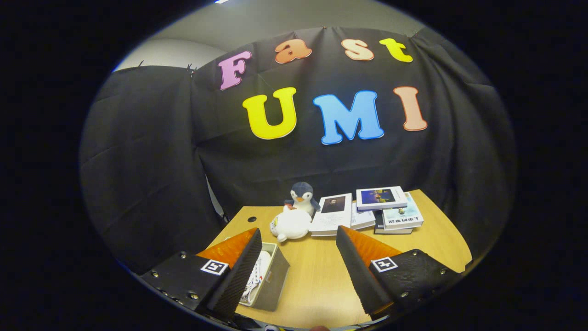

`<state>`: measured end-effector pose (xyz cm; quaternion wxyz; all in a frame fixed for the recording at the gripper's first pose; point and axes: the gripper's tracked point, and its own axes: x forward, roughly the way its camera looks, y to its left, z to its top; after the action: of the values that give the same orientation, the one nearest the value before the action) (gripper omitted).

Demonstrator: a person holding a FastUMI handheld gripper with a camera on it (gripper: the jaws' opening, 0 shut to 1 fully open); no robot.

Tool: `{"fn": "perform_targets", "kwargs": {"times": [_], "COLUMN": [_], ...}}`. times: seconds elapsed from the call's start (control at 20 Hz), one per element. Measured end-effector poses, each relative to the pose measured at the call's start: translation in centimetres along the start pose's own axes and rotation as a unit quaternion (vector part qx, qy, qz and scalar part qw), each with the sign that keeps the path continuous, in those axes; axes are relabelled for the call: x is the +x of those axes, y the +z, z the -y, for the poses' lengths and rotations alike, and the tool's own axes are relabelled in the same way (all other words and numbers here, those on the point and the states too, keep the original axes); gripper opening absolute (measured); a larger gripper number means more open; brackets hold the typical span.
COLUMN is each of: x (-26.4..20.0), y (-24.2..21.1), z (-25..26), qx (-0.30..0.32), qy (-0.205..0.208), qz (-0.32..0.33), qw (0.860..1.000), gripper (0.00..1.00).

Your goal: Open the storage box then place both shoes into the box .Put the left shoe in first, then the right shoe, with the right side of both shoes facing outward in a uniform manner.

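While the jaws [298, 269] stand wide apart and hold nothing, only bare table [317, 285] shows between them. At about eight o'clock, just behind the left finger, sits a grey storage box [272, 281], rectangular with flat, stiff-looking walls and its top open. A white shoe [256, 276] with laces lies inside, partly hidden by the finger; whether a second shoe lies with it cannot be told. By that showing, the box is open and at least one shoe is placed, so the task looks well along. Beyond the fingers, near twelve o'clock, rest two soft toys: a round white plush [290, 224] and a grey penguin [302, 196]. At one o'clock, glossy books [367, 211] lie stacked on the smooth, pale wood table.
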<state>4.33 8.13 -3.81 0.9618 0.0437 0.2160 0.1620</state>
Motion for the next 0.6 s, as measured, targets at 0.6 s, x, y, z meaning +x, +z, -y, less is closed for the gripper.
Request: {"fn": "perform_targets", "kwargs": {"times": [0.6], "x": [-5.2], "y": [3.9], "z": [9.4], "qx": [-0.039], "qy": [-0.072], "qz": [0.107], "qw": [0.991], "gripper": [0.98]}}
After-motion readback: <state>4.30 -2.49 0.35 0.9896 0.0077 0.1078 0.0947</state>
